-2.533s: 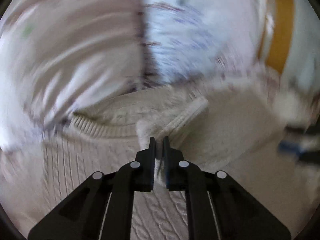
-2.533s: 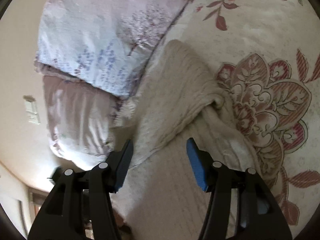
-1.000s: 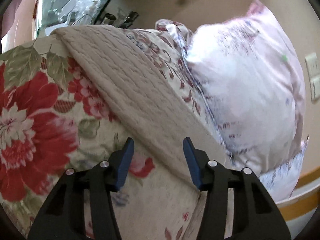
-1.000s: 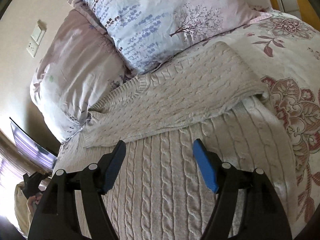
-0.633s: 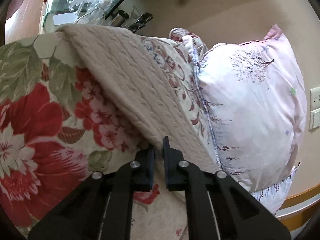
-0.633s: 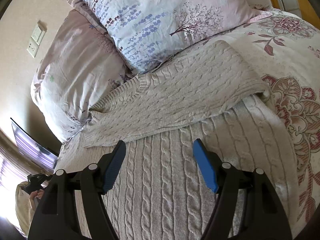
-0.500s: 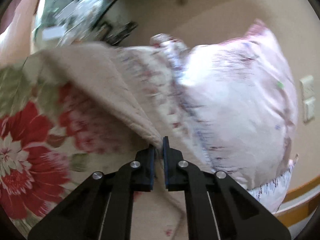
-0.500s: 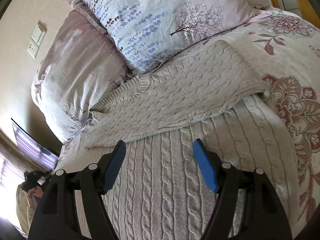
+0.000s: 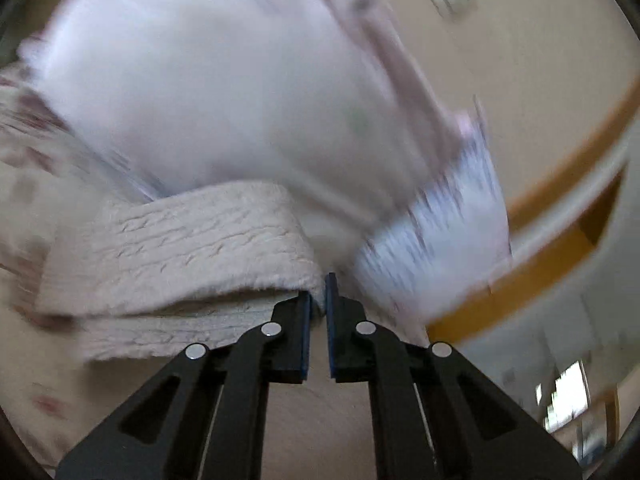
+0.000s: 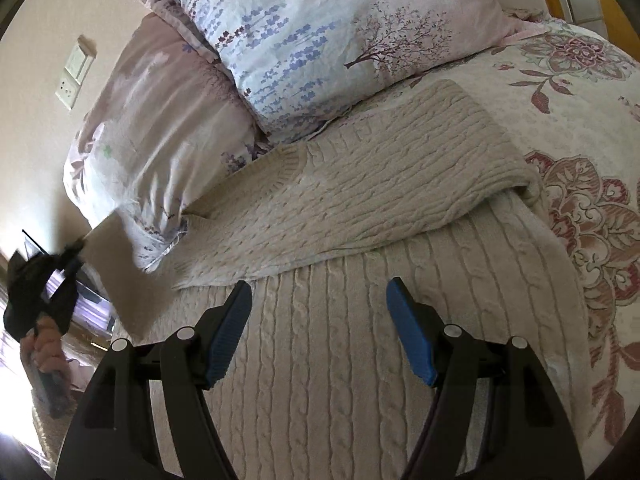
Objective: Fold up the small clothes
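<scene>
A cream cable-knit sweater lies flat on the bed, with one sleeve folded across its chest. My right gripper hovers open over the sweater's body, with nothing between its blue pads. At the far left a hand holds my left gripper, which is shut on the other sleeve and holds it raised off the bed. In the blurred left wrist view the left gripper pinches the edge of the knit, which doubles over to its left.
Two pillows lean at the head of the bed, a floral one and a pink one, close to the sweater's collar. The flowered bedspread spreads to the right. A wooden headboard and a wall socket stand behind.
My left gripper went from open to shut on the sweater's sleeve edge, then lifted it and swung it toward the pillows. The right gripper stayed still and open.
</scene>
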Demonstrator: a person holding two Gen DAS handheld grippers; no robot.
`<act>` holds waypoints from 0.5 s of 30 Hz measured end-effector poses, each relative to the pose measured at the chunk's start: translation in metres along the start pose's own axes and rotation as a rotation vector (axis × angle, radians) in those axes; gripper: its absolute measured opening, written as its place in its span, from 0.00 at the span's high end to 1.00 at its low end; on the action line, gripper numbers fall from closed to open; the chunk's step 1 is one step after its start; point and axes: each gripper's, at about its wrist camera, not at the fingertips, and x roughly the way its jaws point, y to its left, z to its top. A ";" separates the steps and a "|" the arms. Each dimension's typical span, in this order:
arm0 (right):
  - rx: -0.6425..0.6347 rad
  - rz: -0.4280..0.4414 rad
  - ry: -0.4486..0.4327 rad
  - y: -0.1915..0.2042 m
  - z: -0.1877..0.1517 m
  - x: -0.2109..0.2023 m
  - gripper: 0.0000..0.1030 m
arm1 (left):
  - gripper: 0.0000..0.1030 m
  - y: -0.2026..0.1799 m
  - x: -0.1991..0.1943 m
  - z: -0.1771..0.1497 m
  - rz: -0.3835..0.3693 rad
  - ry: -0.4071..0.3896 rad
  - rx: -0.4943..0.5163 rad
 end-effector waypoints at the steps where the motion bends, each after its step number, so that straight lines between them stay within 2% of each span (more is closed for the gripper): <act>1: -0.008 -0.005 -0.001 0.002 0.001 -0.003 0.31 | 0.94 -0.011 0.024 -0.015 -0.011 0.064 0.026; 4: -0.050 -0.057 0.004 0.009 0.005 -0.012 0.31 | 0.92 -0.020 0.077 -0.051 0.006 0.242 0.067; 7: -0.112 -0.096 0.019 0.019 0.012 -0.019 0.31 | 0.85 -0.011 0.092 -0.072 0.030 0.335 0.058; 8: -0.147 -0.099 0.020 0.027 0.014 -0.021 0.31 | 0.82 -0.007 0.087 -0.074 0.024 0.334 0.057; 10: -0.230 -0.095 0.020 0.045 0.018 -0.023 0.31 | 0.65 0.003 0.068 -0.071 0.035 0.297 0.057; 12: -0.350 -0.069 0.024 0.072 0.020 -0.022 0.31 | 0.62 0.014 0.043 -0.068 0.076 0.241 0.071; 15: -0.545 0.007 0.045 0.122 0.012 -0.012 0.32 | 0.62 0.034 0.014 -0.065 0.123 0.205 0.069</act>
